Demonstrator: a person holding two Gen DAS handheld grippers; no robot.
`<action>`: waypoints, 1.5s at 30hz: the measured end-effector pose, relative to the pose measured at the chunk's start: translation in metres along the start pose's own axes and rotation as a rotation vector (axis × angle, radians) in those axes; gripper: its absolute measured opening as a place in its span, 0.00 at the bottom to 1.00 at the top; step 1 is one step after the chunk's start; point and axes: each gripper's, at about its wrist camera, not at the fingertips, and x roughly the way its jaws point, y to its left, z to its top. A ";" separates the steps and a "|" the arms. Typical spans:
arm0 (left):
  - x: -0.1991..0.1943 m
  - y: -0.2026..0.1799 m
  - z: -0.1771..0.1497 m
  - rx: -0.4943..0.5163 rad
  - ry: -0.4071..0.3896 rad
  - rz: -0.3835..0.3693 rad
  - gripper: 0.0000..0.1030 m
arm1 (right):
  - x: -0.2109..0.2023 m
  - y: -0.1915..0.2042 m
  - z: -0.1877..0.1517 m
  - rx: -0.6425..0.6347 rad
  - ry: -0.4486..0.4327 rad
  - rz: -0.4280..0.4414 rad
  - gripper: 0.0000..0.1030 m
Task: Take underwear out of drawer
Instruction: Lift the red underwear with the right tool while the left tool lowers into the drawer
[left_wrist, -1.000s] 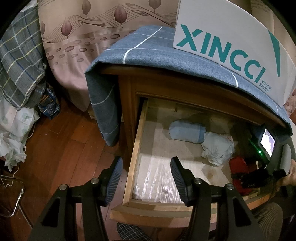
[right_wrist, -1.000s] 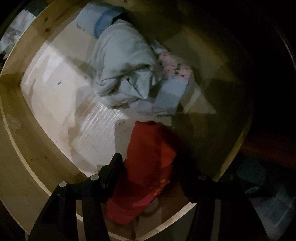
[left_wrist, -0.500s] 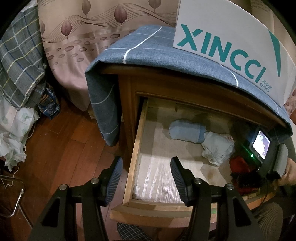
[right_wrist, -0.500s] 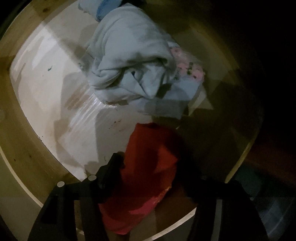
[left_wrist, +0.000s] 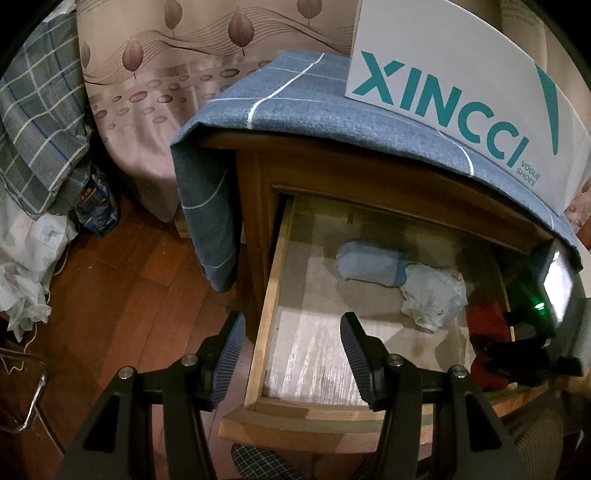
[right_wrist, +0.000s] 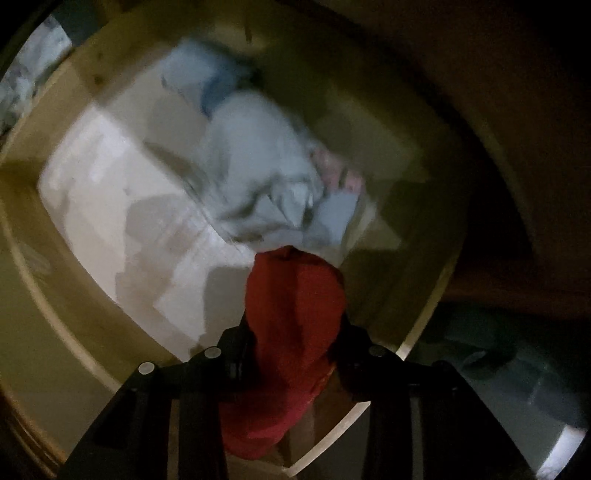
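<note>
1. Left wrist view: the left gripper (left_wrist: 291, 345) hangs over the front-left corner of the open drawer (left_wrist: 266, 314), fingers wide apart with nothing between them. My guess is it's just parked there out of the way, since the clothes are all on the other side. A pale blue folded piece (left_wrist: 369, 263) lies toward the back of the drawer, with a crumpled pale garment (left_wrist: 434, 297) just beside it. The red underwear (left_wrist: 485, 323) sits at the drawer's right end, and the right gripper (left_wrist: 517, 354) is right on it, though from here I can't tell how its fingers stand. A blue cloth (left_wrist: 280, 107) drapes over the nightstand top with a white XINCCI box (left_wrist: 461, 99) on it.

2. Right wrist view (blurry, so take it with salt): the right gripper (right_wrist: 291, 354) looks clamped on the red underwear (right_wrist: 295, 317), fingers pressed in on both sides of the bunched fabric. The cloth runs lengthwise straight along the fingers, its far end pointing at the pale garment (right_wrist: 258, 177) and overlapping it in view. It hasn't cleared the drawer (right_wrist: 22, 206) yet. Gripping the near end probably lets the rest trail free on the lift.
</note>
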 end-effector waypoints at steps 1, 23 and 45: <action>0.000 0.000 0.000 0.002 -0.001 0.002 0.53 | -0.008 0.001 0.000 0.014 -0.023 0.007 0.33; 0.003 -0.016 -0.002 0.071 0.008 0.050 0.53 | -0.065 -0.029 -0.058 0.531 -0.251 0.066 0.33; 0.053 -0.115 0.008 0.720 0.087 -0.125 0.54 | -0.048 -0.046 -0.072 0.656 -0.259 0.153 0.33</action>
